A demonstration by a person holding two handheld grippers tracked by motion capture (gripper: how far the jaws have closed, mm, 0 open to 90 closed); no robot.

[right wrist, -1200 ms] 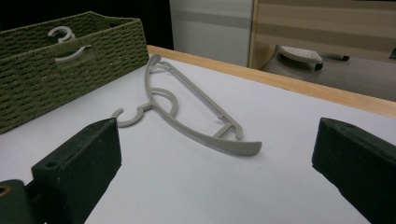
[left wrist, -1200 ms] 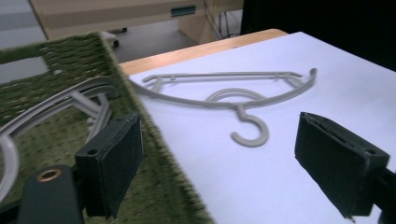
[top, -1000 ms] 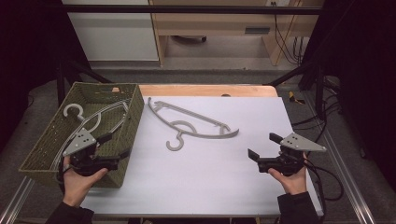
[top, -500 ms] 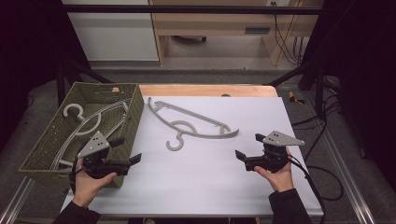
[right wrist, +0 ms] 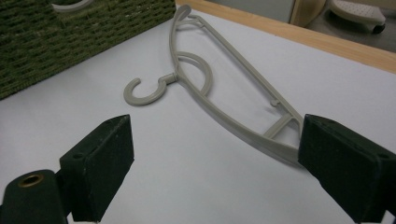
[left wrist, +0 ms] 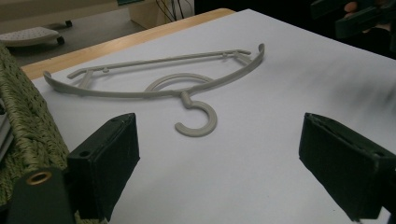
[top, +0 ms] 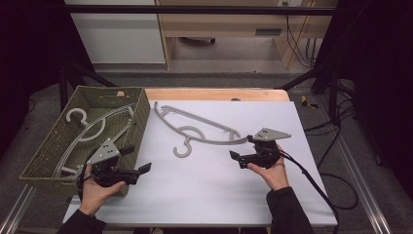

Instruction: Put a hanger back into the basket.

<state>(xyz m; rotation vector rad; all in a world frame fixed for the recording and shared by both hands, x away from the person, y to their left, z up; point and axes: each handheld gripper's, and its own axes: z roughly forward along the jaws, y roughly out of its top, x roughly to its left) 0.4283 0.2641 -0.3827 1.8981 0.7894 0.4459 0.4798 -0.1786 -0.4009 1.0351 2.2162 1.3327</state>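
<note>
**Hanger end at risk of slipping past the jaw**

While the right gripper (top: 242, 157) hung with jaws wide, just been narrowing, nothing between them, the hanger (top: 204, 129) lay flat on the table (top: 204, 195), its near tip beside one jaw. A low, thin arm could skid away when pinched. Farther off, the left gripper (top: 141, 168) stood wide and empty by the basket (top: 141, 112), where a second hanger (top: 90, 129) might snag an incoming one

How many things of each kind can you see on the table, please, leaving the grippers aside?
Grey hangers: 2, one on the table, one in the basket
Green woven baskets: 1
Total: 3
</note>
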